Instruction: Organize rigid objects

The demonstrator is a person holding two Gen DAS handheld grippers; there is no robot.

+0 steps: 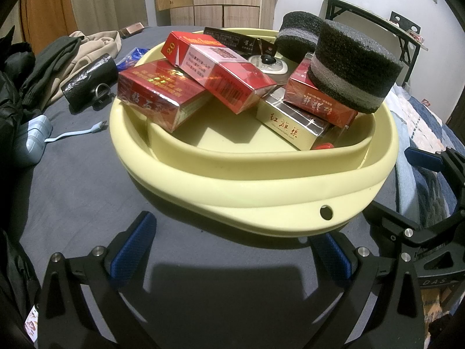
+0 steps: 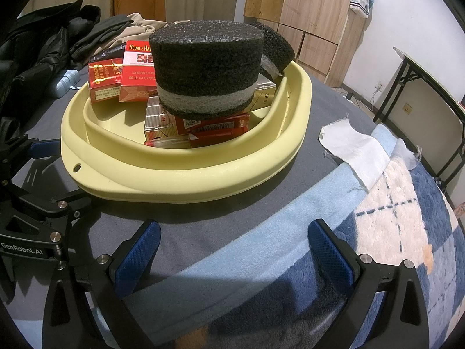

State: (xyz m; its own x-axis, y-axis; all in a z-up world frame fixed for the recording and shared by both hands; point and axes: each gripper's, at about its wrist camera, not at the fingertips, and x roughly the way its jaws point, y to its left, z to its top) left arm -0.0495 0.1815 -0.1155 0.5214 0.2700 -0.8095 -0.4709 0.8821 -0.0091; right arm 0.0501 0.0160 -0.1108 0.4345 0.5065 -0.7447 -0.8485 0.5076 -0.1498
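A pale yellow basin [image 1: 232, 186] [image 2: 180, 171] sits on the grey bed sheet and holds several red cigarette boxes [image 1: 229, 72] [image 2: 136, 78], a gold box [image 1: 293, 122], a red lighter [image 1: 324, 146] [image 2: 168, 143] and two black foam cylinders with a grey band. The nearer cylinder [image 1: 351, 67] [image 2: 206, 69] rests on top of the boxes; the other [image 1: 299, 33] [image 2: 276, 46] leans at the far rim. My left gripper [image 1: 232, 250] is open just in front of the basin, empty. My right gripper [image 2: 232, 250] is open too, empty, over the sheet and blanket.
Clothes [image 1: 72, 55], a black pouch with a key ring [image 1: 87, 81] and a pale blue charger with cable [image 1: 35, 139] lie left of the basin. A white cloth [image 2: 357, 151] and a blue-white blanket [image 2: 392, 232] lie to its right. A folding table [image 2: 430, 87] stands by the wall.
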